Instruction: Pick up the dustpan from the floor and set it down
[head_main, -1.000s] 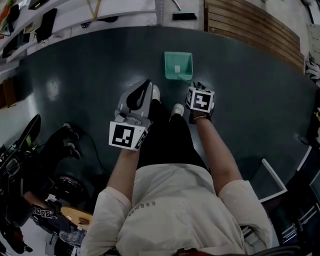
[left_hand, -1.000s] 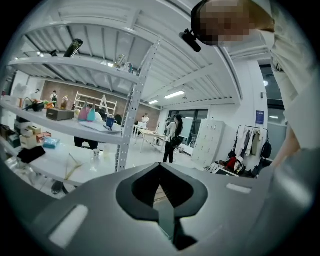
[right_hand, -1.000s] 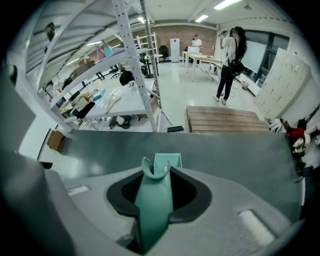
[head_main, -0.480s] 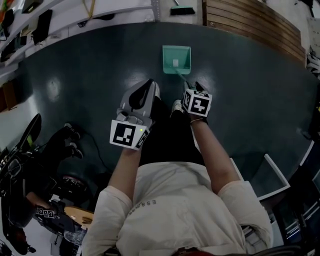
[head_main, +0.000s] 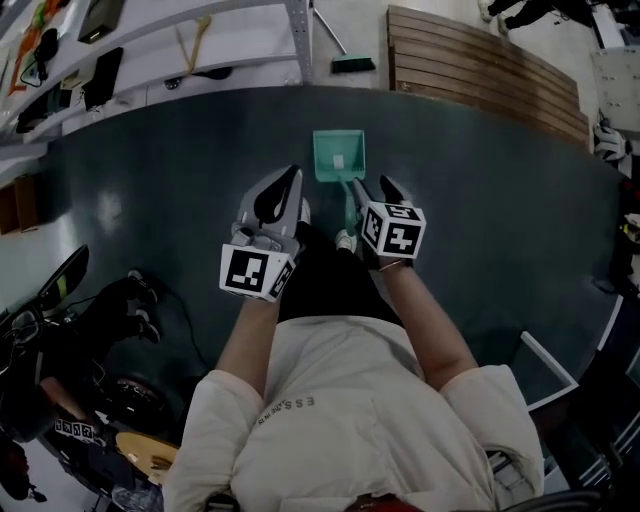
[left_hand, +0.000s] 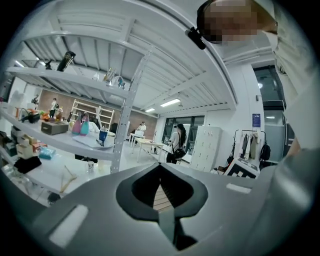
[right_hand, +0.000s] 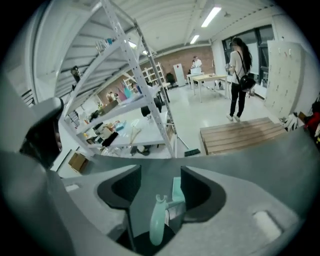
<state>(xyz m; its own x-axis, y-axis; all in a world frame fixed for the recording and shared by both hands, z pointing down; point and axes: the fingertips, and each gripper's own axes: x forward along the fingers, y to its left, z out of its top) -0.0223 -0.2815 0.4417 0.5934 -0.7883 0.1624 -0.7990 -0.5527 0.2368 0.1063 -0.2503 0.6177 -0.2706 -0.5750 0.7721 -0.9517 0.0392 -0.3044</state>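
Observation:
The mint-green dustpan (head_main: 338, 155) rests on the dark floor ahead of the person's feet, its handle pointing back at my right gripper (head_main: 375, 190). In the right gripper view that handle (right_hand: 156, 225) lies between the jaws with a gap at its left side, and the pan (right_hand: 177, 191) shows beyond it. The right gripper (right_hand: 160, 171) is open; its jaws have just been opening, with the handle between them. My left gripper (head_main: 287, 180) hangs to the left of the dustpan, apart from it. In its own view the left gripper (left_hand: 161, 167) is shut with nothing in it.
A slatted wooden platform (head_main: 480, 60) lies at the far right, and a white metal shelf rack (head_main: 200, 40) stands at the far left. A broom head (head_main: 352, 65) sits between them. Dark equipment (head_main: 60, 310) crowds the left, and a white frame (head_main: 550, 365) stands at the right.
Both grippers have risen toward the camera. The right jaws have spread apart around the dustpan's handle. The dustpan still lies on the floor.

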